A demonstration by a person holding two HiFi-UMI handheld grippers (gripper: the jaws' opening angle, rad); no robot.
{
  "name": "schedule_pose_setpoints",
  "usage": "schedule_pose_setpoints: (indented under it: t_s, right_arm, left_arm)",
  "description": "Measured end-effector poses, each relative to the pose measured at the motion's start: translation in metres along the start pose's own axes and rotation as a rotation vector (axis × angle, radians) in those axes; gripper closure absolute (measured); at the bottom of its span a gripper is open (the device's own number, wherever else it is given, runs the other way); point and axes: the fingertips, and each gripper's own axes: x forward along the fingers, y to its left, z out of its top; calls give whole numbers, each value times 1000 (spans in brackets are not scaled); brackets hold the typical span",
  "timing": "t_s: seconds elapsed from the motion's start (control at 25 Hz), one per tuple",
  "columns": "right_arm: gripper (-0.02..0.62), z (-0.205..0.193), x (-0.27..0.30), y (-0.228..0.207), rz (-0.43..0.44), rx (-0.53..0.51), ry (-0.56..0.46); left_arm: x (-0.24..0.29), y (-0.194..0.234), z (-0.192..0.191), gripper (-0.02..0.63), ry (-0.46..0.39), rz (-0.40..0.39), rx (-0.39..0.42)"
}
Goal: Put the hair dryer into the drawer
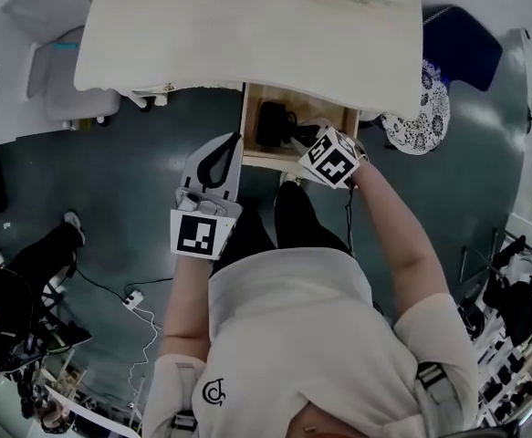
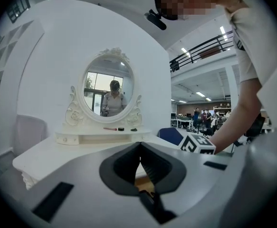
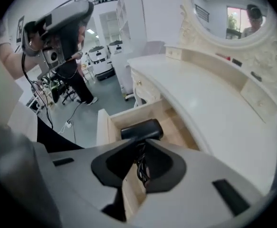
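A black hair dryer (image 1: 275,124) (image 3: 140,128) lies inside the open wooden drawer (image 1: 252,159) (image 3: 103,127) under the white dressing table (image 1: 247,44). Its black cord (image 3: 142,168) is bunched beside it in the drawer. My right gripper (image 1: 300,138) (image 3: 140,140) hangs over the drawer, pointing steeply down at the dryer. Its jaws stand together with nothing between them, apart from the dryer. My left gripper (image 1: 230,142) (image 2: 139,146) is held just left of the drawer's front, pointing almost level at the table, its jaws together and empty.
The dressing table carries an oval mirror (image 2: 109,90) and a low shelf with small items. A blue chair (image 1: 462,44) and a patterned cushion (image 1: 425,108) stand to the right. A cable and plug (image 1: 133,299) lie on the floor at the left, near a seated person (image 1: 28,272).
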Motion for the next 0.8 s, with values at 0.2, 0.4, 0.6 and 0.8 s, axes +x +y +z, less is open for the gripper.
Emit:
schedule_pose_setpoints:
  t_s: [0.2, 0.4, 0.6, 0.8]
  right_arm:
    - [588, 35, -54, -9, -118, 104, -176]
    - [588, 74, -121, -13, -238, 161, -403]
    - [588, 105, -179, -5, -300, 191, -598]
    - [589, 135, -238, -2, -403, 186, -815]
  left_arm:
    - [3, -3, 25, 592, -34, -57, 31]
    - [2, 1, 48, 592, -36, -98, 71]
    - [3, 9, 68, 592, -40, -126, 140]
    - [10, 18, 87, 592, -53, -146, 162]
